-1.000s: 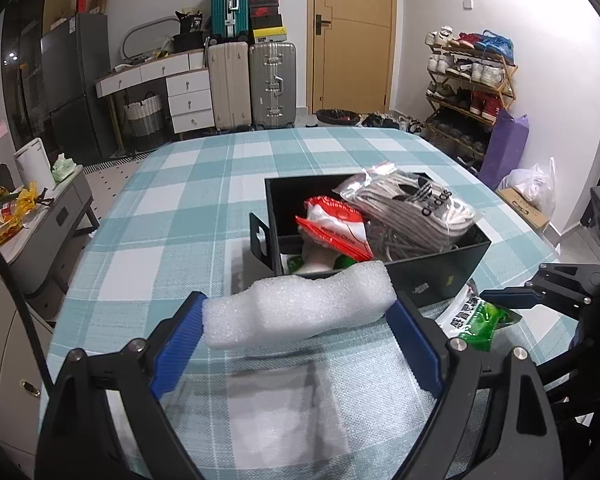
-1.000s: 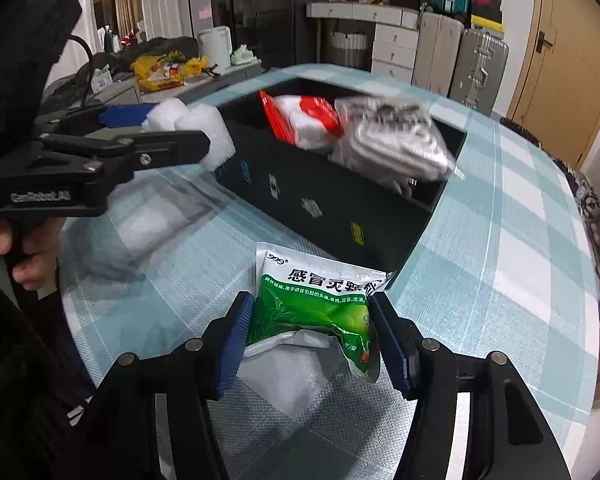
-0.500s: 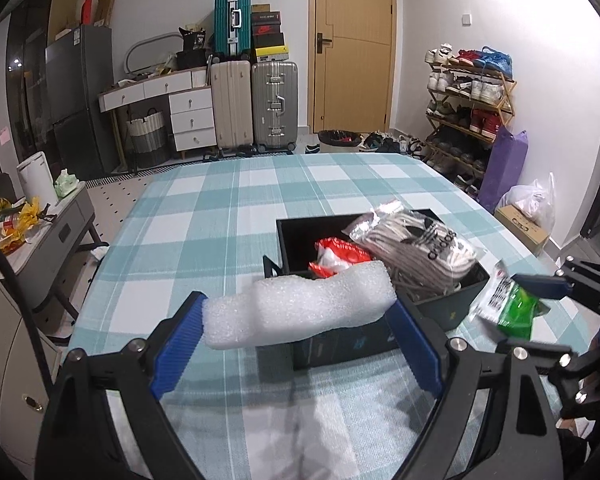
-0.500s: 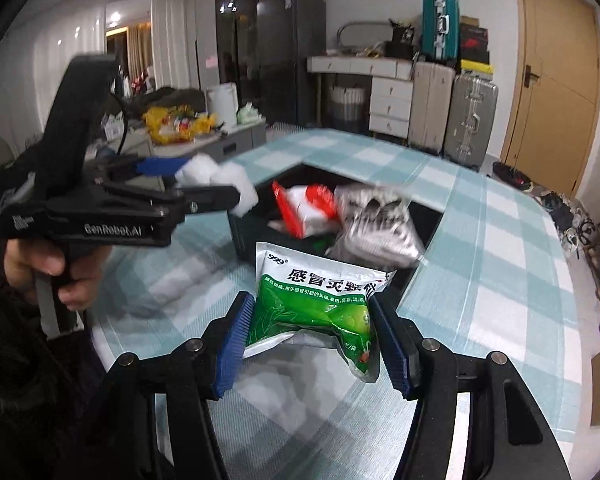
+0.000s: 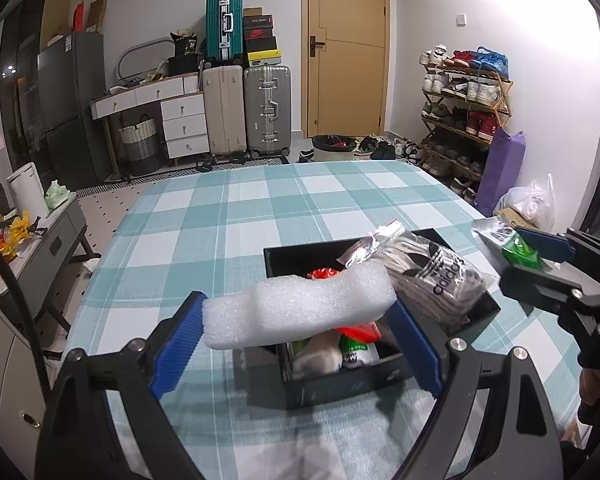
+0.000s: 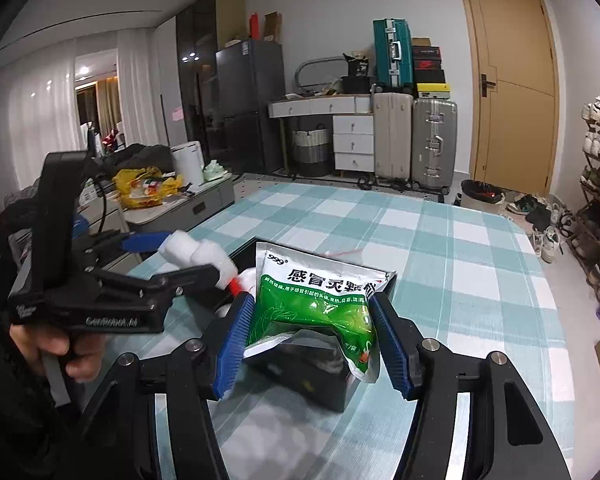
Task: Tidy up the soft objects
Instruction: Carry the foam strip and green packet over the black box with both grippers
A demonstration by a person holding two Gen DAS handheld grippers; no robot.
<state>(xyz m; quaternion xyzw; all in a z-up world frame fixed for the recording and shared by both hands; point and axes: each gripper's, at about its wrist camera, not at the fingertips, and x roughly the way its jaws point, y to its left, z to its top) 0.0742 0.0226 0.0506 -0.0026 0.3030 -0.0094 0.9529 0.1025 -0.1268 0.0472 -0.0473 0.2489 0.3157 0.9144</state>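
- The left gripper [image 5: 296,340] holds a white foam piece [image 5: 300,310] between its two blue pads; the foam spans the whole gap, low in the centre of the left wrist view.
- The right gripper [image 6: 312,344] is closed on a green pouch [image 6: 320,304] with white top and printed characters; both blue pads press its sides, in the lower centre of the right wrist view.
- Just behind the foam, in the lower centre of the left view, stands a black box [image 5: 340,384] on the checked tablecloth [image 5: 240,216].
- Inside the box lie a clear bag of grey socks [image 5: 432,280] at the right side, a red packet [image 5: 324,274] partly hidden by the foam, and some white and green things below that I cannot identify well.
- In the left view the green pouch appears at the right edge, in the air above the table and to the right of the box.
- In the right view a hand [image 6: 56,348] at the left edge holds the handle of the left gripper, with the foam at its tip over the box.
- Suitcases [image 5: 246,108] and a door [image 5: 346,48] stand in the upper centre of the left view, and a shoe rack [image 5: 464,108] at the upper right.
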